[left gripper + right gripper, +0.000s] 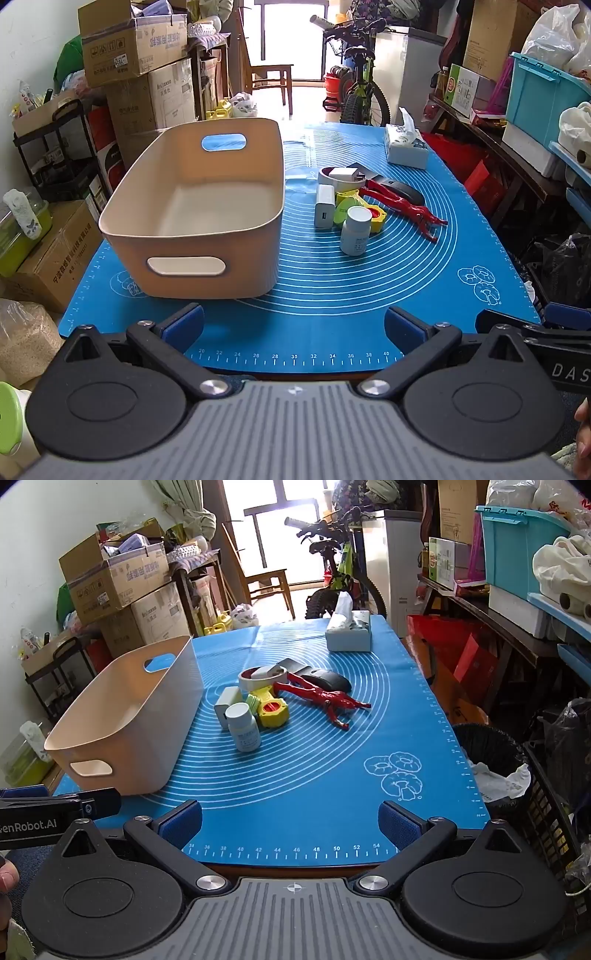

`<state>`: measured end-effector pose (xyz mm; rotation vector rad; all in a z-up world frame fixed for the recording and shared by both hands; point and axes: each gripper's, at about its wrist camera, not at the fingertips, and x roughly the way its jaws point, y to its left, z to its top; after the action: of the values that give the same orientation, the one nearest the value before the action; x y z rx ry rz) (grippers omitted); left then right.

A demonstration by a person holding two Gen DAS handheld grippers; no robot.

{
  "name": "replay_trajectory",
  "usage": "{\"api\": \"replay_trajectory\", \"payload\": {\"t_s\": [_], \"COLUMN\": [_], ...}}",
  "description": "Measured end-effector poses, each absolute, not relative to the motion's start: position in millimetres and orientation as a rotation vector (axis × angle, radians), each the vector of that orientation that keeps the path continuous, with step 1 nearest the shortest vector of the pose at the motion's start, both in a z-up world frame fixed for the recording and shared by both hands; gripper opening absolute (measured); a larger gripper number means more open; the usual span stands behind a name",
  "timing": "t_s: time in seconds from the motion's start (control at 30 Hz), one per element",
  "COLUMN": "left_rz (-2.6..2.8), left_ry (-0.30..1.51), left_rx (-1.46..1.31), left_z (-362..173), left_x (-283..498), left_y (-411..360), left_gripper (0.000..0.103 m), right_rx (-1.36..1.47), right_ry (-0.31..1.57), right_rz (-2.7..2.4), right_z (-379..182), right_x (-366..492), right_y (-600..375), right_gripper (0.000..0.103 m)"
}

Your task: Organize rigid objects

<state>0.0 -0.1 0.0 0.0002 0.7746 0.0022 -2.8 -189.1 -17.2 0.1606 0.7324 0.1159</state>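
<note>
Nearest the viewer, both tongs hover level at the near edge of the bench, side by side and aimed forward over the blue mat [332,794]. The left tongs [293,325] are spread wide with nothing between the pads; the right tongs [290,821] are equally wide and equally empty. This reads as a ready pose — neither has committed to an item.

Beyond the left tongs stands the beige bin [192,229], its long axis running away from the viewer, apparently empty. It is judged to be the collection point, placed on the left so items travel a short way sideways.

To the right of the bin, near the mat's centre, lies the cluster to be sorted:
- a white pill bottle [245,725], upright and nearest;
- a white charger [226,707] just behind it, closest to the bin;
- a yellow and green toy [271,709], touching the bottle's far side;
- a red figure [325,696] lying flat, to the right;
- a roll of tape [258,677] and a black mouse [328,681], farther back.

Farthest, a tissue box [349,635] sits near the bench's far edge — well apart from the cluster.
</note>
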Motion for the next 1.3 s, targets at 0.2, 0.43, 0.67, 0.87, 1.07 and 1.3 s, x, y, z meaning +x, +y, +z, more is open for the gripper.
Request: {"api": "replay_trajectory", "payload": {"t_s": [0.2, 0.43, 0.67, 0.87, 1.07, 1.3], "left_rz": [0.003, 0.003, 0.003, 0.001, 0.0, -0.001], "left_ry": [0.774, 0.774, 0.78, 0.779, 0.78, 0.78], "left_rx": [0.0, -0.002, 0.001, 0.001, -0.001, -0.003], "left_z": [0.1, 0.0, -5.9, -4.5, -3.3, -3.3], "left_x": [-0.1, 0.0, 0.8, 0.3, 0.5, 0.6], "left_y": [-0.2, 0.0, -1.0, -4.0, -2.8, -2.6], "left_gripper": [0.102, 0.102, 0.102, 0.102, 0.102, 0.102], "right_rx": [0.164, 0.163, 0.163, 0.163, 0.163, 0.163], "right_ry": [0.735, 0.736, 0.739, 0.74, 0.741, 0.742], "right_rz": [0.117, 0.117, 0.116, 0.117, 0.117, 0.117], "right_z": [-17.9, -18.3, -18.7, -18.9, -19.0, -19.2], "right_x": [-2.6, -2.5, -2.4, -2.0, -2.0, -2.0], "right_y": [-189.3, -188.8, -188.4, -188.2, -187.7, -187.2], "right_gripper": [0.1, 0.1, 0.1, 0.1, 0.1, 0.1]}}
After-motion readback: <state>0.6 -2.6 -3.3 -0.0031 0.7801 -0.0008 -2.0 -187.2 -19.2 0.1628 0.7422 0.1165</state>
